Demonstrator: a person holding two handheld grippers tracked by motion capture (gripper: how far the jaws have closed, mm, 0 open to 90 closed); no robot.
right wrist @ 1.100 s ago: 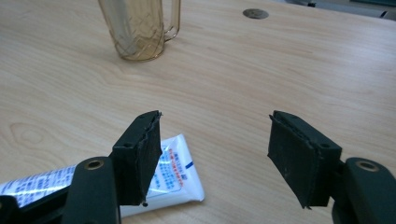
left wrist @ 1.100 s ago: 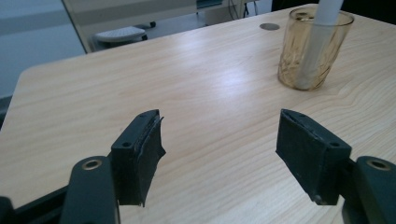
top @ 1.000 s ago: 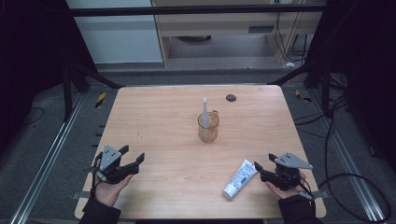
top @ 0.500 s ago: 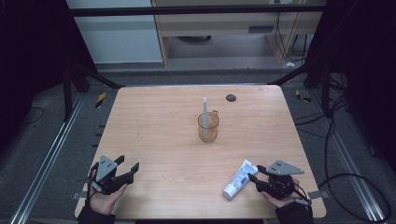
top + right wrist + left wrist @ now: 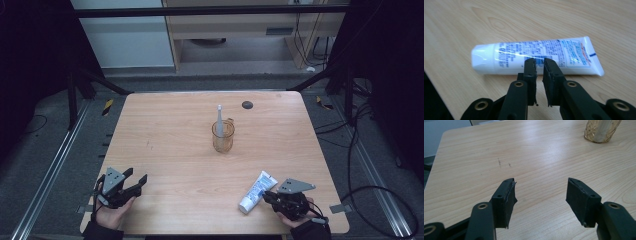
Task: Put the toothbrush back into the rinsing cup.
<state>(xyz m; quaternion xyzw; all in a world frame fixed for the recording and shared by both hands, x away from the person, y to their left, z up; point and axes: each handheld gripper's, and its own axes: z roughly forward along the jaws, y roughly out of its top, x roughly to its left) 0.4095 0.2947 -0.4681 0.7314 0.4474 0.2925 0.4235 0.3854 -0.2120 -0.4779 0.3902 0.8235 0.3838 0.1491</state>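
The toothpaste tube [image 5: 534, 56] lies flat near the table's [image 5: 165, 130] front right corner. The right hand-held gripper [image 5: 539, 65] sits just beside it, jaws just closing to a narrow gap with nothing between them. The left hand-held gripper [image 5: 540, 191] rests at the front left corner, jaws spread and empty, closing slightly.

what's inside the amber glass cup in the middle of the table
A white toothbrush stands upright inside the amber glass cup, its head poking above the rim. Its lower end is blurred by the patterned glass.
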